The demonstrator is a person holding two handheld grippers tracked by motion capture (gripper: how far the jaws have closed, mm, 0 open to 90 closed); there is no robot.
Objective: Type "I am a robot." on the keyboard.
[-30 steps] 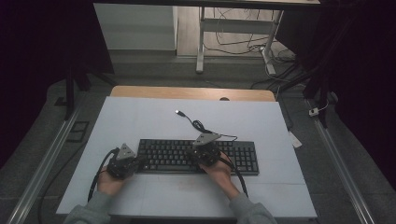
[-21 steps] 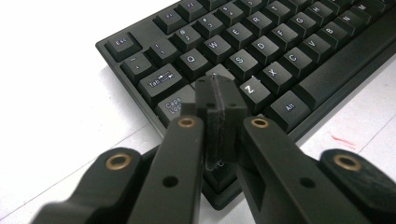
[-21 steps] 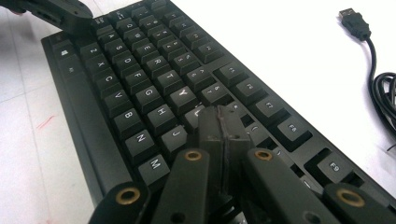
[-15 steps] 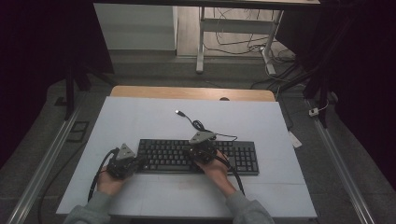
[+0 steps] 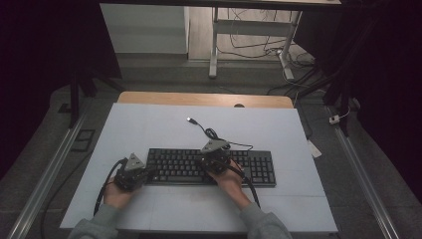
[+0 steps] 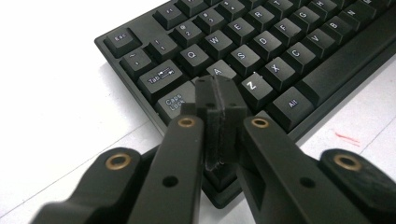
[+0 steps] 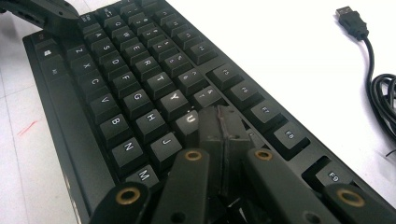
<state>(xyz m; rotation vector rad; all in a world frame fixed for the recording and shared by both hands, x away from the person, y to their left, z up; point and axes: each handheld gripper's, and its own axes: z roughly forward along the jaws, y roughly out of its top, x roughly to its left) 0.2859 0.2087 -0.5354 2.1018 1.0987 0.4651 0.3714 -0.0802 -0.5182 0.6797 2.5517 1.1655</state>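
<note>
With jaws pressed together as typing tips, both hand-held grippers, left point(image 6: 219, 100) and right point(image 7: 219, 123), are poised over the black keyboard point(image 5: 211, 167) near the counter's point(image 5: 149, 124) front edge.

Your high view is dim: the white bench point(image 5: 164, 124) is the one lit area, and the room to the left and right falls into near black. In the left gripper view the bench glares out to blank white. Both close views blur the tongs nearest the lens, while the keyboard point(image 6: 261, 51) legends stay readable.
</note>
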